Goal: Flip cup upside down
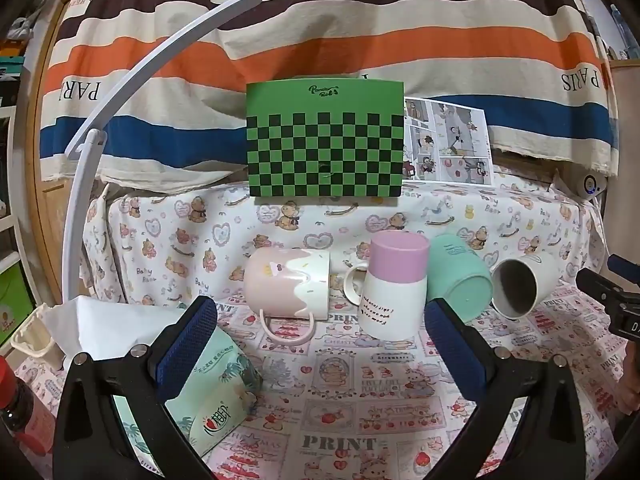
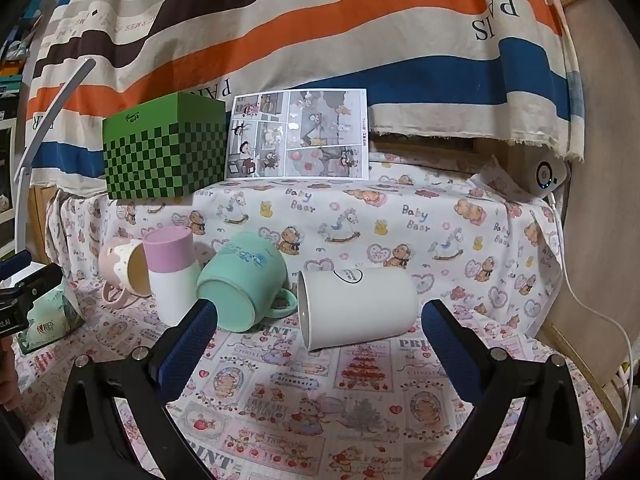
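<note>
Four cups are seen on a printed tablecloth (image 2: pixel 360 400): a white cup (image 2: pixel 356 306), a mint cup (image 2: pixel 240 284) and a pink cup (image 1: pixel 286 286) lying on their sides, while a lilac-and-white cup (image 1: pixel 394 286) is already inverted. The right gripper (image 2: pixel 320 336), jaws spread and empty, is aimed at the white cup, apparently for gripping; the left gripper (image 1: pixel 320 328) is likewise held apart.

Both fisheye views are evenly and softly lit, with only faint shadows. Straight lines bow strongly toward the dark, vignetted corners. The centre is sharp, with no glare.
</note>
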Demonstrator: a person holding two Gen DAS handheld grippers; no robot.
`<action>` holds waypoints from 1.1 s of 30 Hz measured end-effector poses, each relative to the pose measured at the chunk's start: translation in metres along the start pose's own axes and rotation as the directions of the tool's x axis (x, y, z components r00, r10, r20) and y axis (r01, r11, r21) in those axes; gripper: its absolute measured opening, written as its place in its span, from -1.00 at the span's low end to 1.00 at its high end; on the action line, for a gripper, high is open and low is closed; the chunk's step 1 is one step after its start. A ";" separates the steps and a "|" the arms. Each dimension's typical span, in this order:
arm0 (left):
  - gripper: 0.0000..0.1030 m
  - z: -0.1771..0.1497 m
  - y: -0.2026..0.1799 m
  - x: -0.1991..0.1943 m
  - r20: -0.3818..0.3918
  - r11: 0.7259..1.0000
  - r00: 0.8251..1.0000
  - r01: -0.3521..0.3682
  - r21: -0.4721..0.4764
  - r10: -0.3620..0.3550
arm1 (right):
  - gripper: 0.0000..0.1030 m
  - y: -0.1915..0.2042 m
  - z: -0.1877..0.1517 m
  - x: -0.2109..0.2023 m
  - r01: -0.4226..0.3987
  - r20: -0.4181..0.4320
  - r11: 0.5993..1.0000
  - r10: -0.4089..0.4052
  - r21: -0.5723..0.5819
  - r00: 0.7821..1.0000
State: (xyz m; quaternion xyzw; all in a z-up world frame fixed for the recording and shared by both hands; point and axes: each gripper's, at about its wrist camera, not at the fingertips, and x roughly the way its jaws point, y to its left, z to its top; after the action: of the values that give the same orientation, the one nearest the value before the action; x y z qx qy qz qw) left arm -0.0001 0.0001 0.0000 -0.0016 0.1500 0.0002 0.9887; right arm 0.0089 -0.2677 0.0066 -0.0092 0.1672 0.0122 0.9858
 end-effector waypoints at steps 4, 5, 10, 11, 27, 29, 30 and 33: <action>1.00 0.000 0.001 0.000 -0.002 1.000 1.000 0.001 0.001 -0.001 | 1.00 -0.001 0.000 -0.001 0.006 0.002 1.000 -0.006 0.008 1.000; 1.00 0.000 0.001 0.000 0.000 1.000 1.000 0.001 0.002 -0.001 | 1.00 -0.002 0.000 -0.002 0.007 0.003 1.000 -0.007 0.011 1.000; 1.00 0.000 0.002 0.002 -0.002 1.000 1.000 -0.003 -0.001 0.003 | 1.00 -0.002 0.000 -0.002 0.005 0.002 1.000 -0.005 0.008 1.000; 1.00 0.001 0.002 0.003 -0.003 1.000 1.000 -0.003 0.000 0.003 | 1.00 -0.002 0.000 -0.003 0.007 0.004 1.000 -0.007 0.007 1.000; 1.00 0.001 0.003 -0.001 -0.004 1.000 1.000 -0.008 0.007 0.008 | 1.00 -0.002 0.001 -0.002 0.007 0.002 1.000 -0.007 0.010 1.000; 1.00 0.001 0.003 -0.001 -0.006 1.000 1.000 -0.007 0.006 0.007 | 1.00 -0.002 0.001 -0.003 0.008 0.004 1.000 -0.008 0.010 1.000; 1.00 0.002 0.003 0.000 -0.006 1.000 1.000 -0.008 0.006 0.008 | 1.00 -0.002 0.001 -0.002 0.008 0.004 1.000 -0.008 0.010 1.000; 1.00 0.002 0.003 0.000 -0.004 1.000 1.000 -0.007 0.007 0.007 | 1.00 -0.003 0.001 -0.002 0.007 0.002 1.000 -0.007 0.010 1.000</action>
State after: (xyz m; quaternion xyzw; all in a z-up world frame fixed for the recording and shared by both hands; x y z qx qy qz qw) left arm 0.0001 0.0028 0.0018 0.0023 0.1521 0.0033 0.9884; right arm 0.0075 -0.2705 0.0077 -0.0048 0.1660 0.0078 0.9861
